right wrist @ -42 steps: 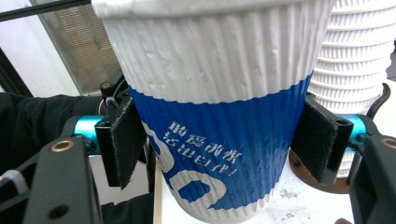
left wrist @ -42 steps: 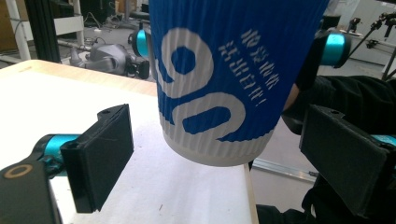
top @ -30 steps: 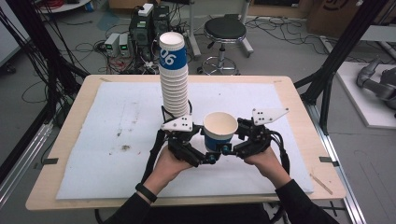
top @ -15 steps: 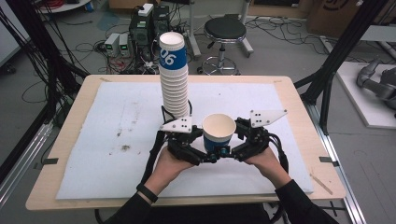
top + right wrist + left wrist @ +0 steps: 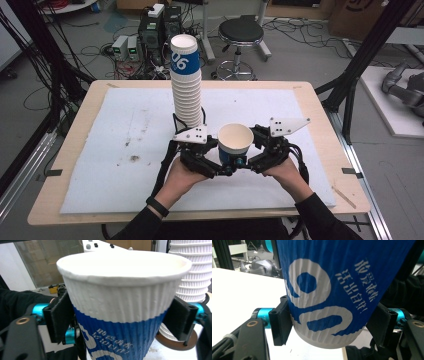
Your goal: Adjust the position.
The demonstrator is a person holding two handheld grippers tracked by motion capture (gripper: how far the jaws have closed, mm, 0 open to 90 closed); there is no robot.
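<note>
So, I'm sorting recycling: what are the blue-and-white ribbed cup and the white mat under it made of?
The blue-and-white ribbed cup looks like matte corrugated paper, judging by its fine ridges and rolled rim. The white mat seems to be foam or soft board, since it is dull and stained.

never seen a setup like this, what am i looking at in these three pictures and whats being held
No robot here: a person sits at a table and holds a handheld two-jaw gripper in each hand. The high view looks down from above the person's side. The other two pictures come from small cameras riding on the grippers, each looking along its own black jaws.

On the table lies a white foam sheet, and on it stands a tall stack of ribbed paper cups.

Between the hands is a single blue and white paper cup, upright and mouth up. The left gripper is clamped on its lower blue part, as its own view shows. The right gripper has its jaws on either side of the cup near the white band; they have just been opening, with a small gap visible beside at least one pad.
</note>
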